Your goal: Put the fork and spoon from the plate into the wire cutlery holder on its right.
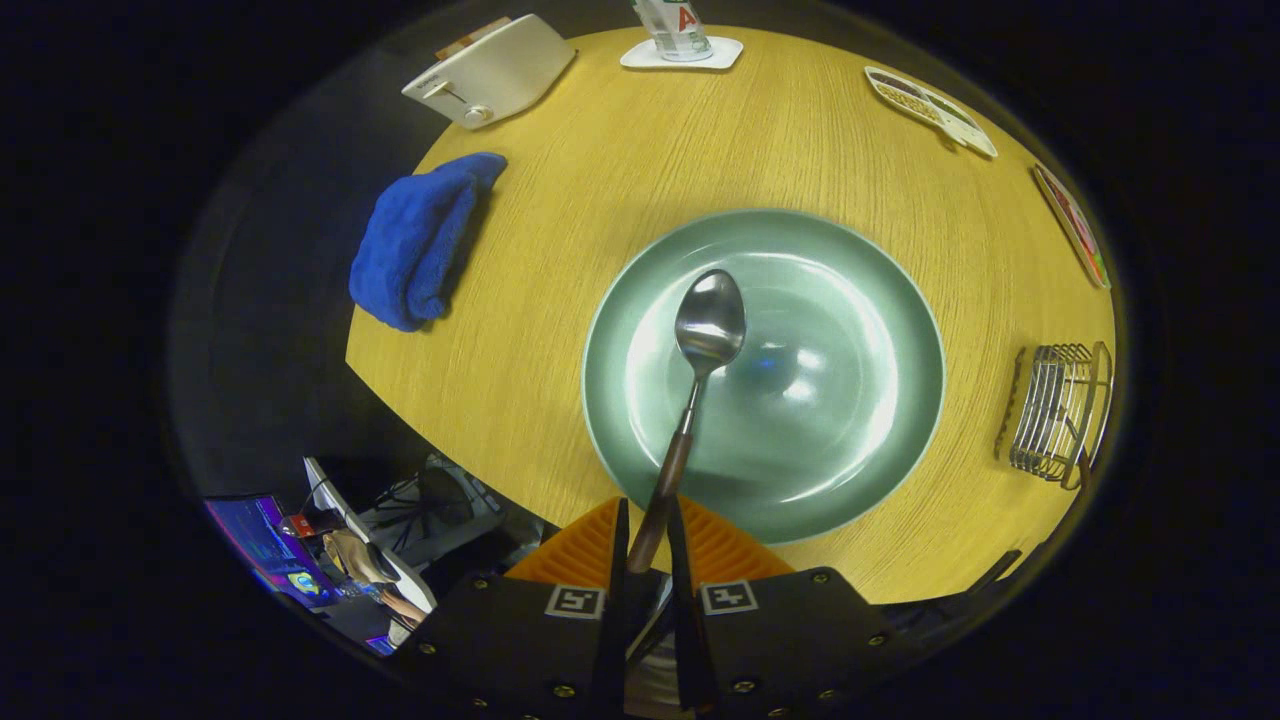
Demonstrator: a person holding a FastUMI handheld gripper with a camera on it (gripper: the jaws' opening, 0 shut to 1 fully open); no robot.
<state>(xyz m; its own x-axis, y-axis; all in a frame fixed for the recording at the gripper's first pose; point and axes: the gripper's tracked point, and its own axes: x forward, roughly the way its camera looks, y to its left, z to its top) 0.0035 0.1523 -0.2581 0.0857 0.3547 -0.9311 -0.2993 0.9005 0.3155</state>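
Note:
My gripper [648, 540] is shut on the brown handle of a metal spoon [708, 325], both fingers pressing it near its end. The spoon points forward from the fingers, its bowl held above the middle of a round pale green plate [880, 290]. The plate lies on a yellow wooden table just ahead of the fingers. A wire cutlery holder [1060, 410] stands on the table to the right of the plate, a short gap from its rim. A dark handle shows at the holder's lower end.
A blue cloth [420, 240] lies at the table's left edge. A white toaster [492, 72] stands at the far left, a glass on a white coaster [682, 48] at the far side, and flat cards [930, 108] at the far right.

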